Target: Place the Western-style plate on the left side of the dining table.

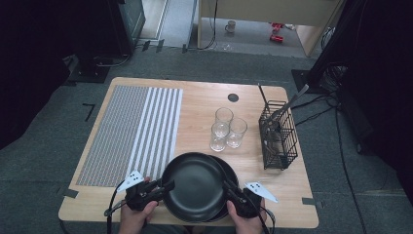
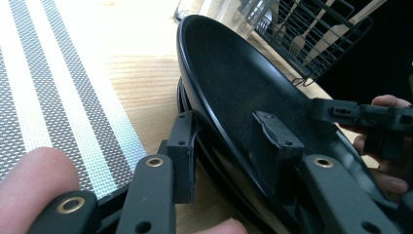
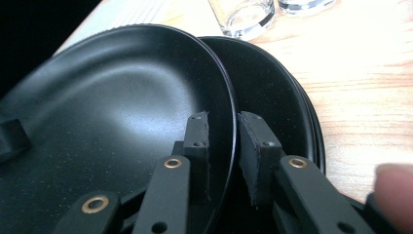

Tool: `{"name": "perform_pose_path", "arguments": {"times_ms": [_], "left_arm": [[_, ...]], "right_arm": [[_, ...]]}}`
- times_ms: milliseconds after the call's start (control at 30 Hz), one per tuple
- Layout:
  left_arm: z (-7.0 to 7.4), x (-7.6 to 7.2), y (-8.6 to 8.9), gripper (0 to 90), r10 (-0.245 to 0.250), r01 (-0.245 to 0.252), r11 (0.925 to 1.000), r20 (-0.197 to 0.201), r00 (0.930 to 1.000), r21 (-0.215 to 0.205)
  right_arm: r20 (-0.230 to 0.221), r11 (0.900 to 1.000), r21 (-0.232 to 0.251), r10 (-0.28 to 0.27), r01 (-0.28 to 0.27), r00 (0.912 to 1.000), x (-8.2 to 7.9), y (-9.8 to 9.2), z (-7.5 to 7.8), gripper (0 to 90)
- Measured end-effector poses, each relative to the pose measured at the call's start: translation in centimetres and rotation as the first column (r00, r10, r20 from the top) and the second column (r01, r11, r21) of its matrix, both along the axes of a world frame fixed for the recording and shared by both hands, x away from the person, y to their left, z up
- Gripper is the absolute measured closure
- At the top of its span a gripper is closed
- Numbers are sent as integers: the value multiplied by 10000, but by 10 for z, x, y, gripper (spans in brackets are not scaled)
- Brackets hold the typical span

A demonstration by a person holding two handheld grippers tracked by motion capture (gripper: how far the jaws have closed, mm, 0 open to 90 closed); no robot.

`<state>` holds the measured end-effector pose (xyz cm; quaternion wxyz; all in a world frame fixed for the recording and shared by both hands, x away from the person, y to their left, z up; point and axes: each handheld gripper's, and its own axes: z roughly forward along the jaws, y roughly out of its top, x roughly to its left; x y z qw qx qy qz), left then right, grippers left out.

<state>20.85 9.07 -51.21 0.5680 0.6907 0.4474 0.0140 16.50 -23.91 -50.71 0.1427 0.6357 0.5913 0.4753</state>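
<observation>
A stack of black plates sits at the near middle of the wooden table. The top black plate is shifted left off the stack and tilted. My left gripper straddles its left rim, one pad under the rim and one on the inner face. At the opposite rim my right gripper is shut, its pads on either side of the edge. The lower plates lie just beyond the right pad. A hand holds each gripper at the table's near edge.
Three clear glasses stand close behind the plates. A black wire basket with cutlery is to their right. A grey striped placemat covers the table's left half. A small black disc lies near the far edge.
</observation>
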Motion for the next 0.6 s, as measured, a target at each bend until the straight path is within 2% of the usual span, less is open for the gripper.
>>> {"name": "perform_pose_path", "arguments": {"times_ms": [67, 167, 367, 600], "left_arm": [[0, 0, 1, 635, 45, -45, 10000, 16, 10000, 19], [2, -2, 0, 636, 174, -179, 9991, 152, 9997, 377], [6, -2, 2, 633, 316, -321, 9975, 102, 9995, 629], [11, -3, 4, 628, 344, -357, 9945, 154, 9993, 983]], "right_arm": [[-32, 9999, -125, -21, 20, 10000, 0, 3, 1, 750], [-51, 9995, -304, 23, -25, 10000, 1, 6, 2, 750], [-110, 9988, -465, 128, -133, 9999, 1, 12, 2, 750], [-144, 9925, -1204, 187, -203, 9997, 1, 20, 5, 750]]}}
